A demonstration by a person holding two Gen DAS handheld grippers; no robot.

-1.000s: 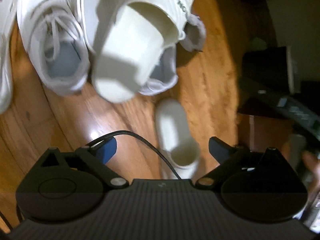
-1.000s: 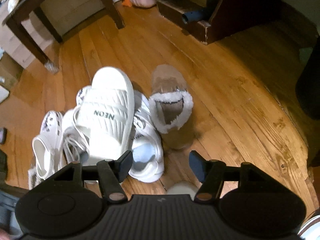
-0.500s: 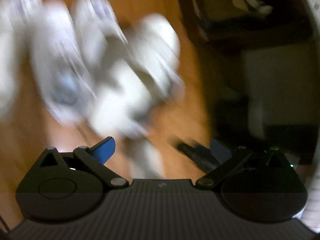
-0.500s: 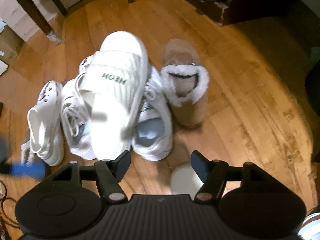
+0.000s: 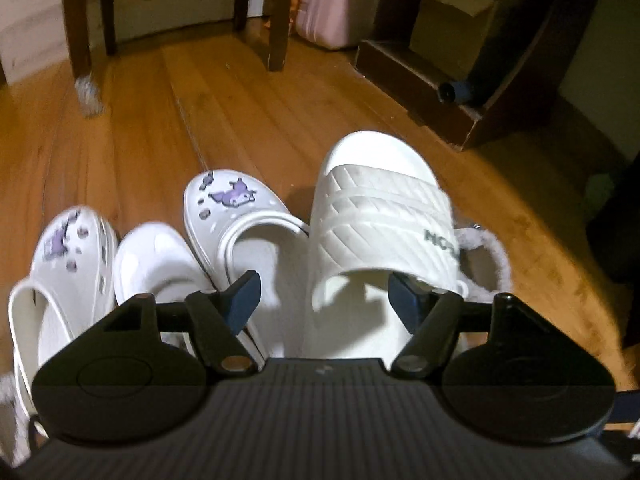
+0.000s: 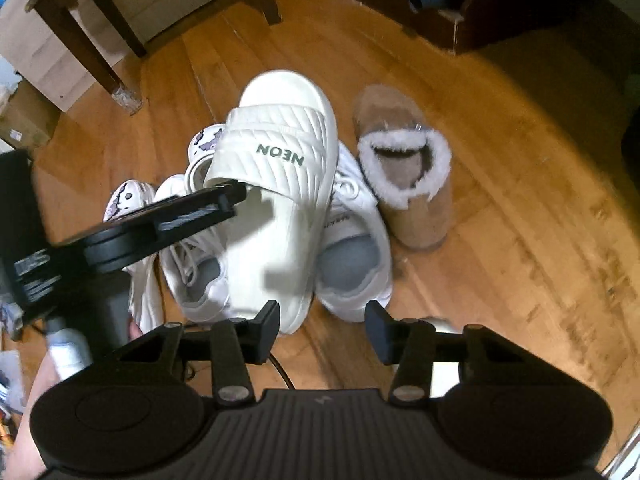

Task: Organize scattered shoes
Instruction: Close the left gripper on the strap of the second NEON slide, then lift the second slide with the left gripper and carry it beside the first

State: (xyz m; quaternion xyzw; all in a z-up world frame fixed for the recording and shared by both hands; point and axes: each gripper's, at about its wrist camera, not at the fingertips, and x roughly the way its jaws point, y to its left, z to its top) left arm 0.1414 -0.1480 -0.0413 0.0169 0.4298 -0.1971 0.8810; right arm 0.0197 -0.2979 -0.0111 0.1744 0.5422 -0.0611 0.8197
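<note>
Left fingers [image 5: 248, 292] closing astride white slide [image 5: 376, 216], toe pointing away

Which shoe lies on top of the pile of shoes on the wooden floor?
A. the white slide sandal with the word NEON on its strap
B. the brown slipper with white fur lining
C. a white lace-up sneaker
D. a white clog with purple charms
A: the white slide sandal rests across the two white sneakers, while the brown fur-lined slipper stands beside the pile on the floor.
</note>
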